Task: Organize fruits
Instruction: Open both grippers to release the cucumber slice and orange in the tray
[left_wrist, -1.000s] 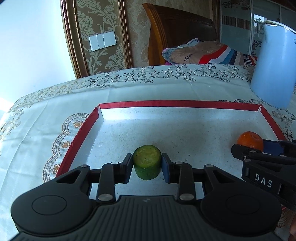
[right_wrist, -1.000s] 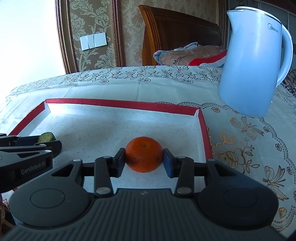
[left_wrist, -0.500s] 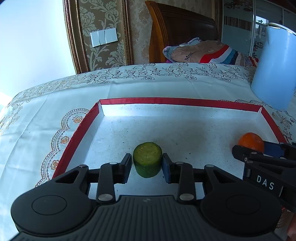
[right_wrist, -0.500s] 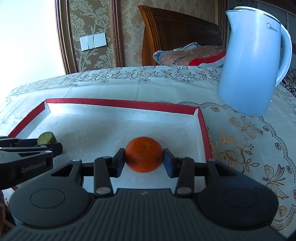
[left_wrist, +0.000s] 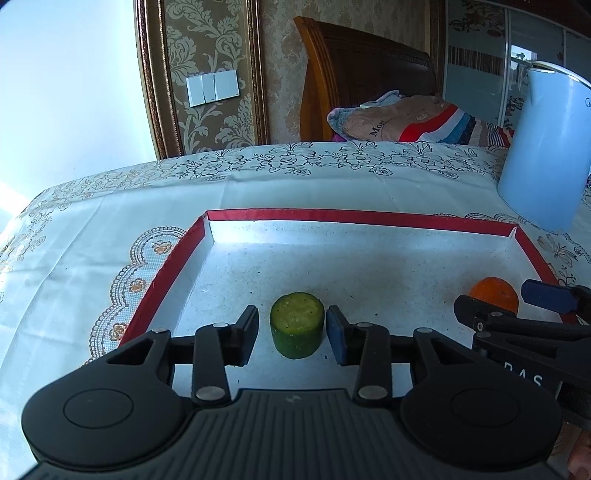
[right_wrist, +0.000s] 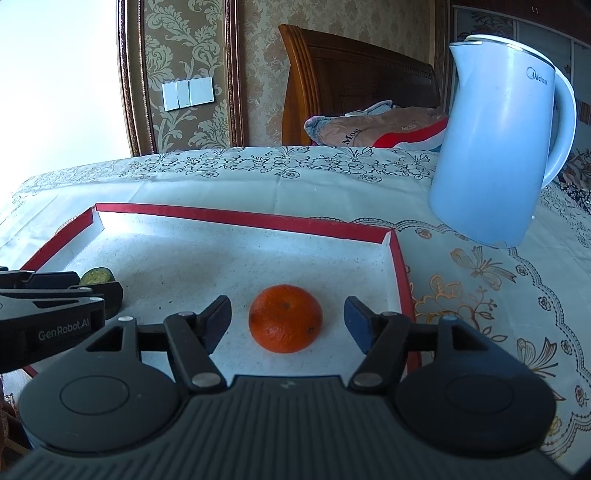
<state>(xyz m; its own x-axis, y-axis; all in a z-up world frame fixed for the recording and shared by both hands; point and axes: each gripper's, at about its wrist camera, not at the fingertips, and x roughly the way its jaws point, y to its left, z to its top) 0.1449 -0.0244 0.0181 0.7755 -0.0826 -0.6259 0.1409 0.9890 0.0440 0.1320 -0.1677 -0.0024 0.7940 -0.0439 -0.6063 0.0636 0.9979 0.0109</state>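
Left gripper (left_wrist: 291, 334) fingers released around green fruit chunk (left_wrist: 297, 325), right gripper (right_wrist: 287, 325) fingers released around orange (right_wrist: 285, 318) beside tray's red right edge (right_wrist: 402, 280)

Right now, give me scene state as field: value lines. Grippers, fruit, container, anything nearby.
left gripper: open, fingers either side of the green fruit chunk, small gaps
right gripper: open, fingers wide of the orange, clear gaps
green fruit chunk: upright on the tray floor, cut face up
orange: on the tray floor near the right wall
tray: shallow, red rim, white floor, on a patterned tablecloth
nearby: pale blue kettle outside the tray, beyond its far right corner
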